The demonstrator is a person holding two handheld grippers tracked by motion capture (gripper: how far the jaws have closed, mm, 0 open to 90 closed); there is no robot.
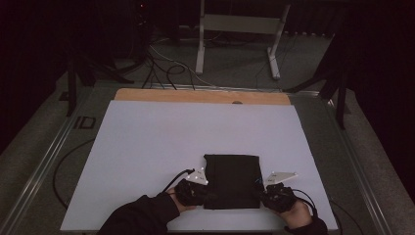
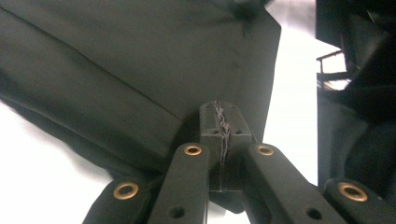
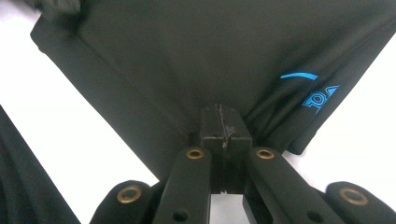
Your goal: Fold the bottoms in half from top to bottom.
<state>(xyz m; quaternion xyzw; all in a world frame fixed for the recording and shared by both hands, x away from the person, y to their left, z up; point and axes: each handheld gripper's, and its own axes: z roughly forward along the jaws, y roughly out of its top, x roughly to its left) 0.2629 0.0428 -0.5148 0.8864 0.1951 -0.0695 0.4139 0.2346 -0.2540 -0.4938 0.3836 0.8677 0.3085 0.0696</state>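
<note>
Open white table surface [image 1: 161, 142] stretches ahead of and to both sides of the two grippers. Directly between the left gripper [image 1: 208, 196] and right gripper [image 1: 260, 195], a folded black cloth [image 1: 231, 178] lies flat.

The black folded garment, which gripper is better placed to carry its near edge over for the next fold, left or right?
Neither clearly: the left gripper and right gripper are both shut on the black garment at its near corners, evenly placed. A fold away from the person would likely need both together.
</note>
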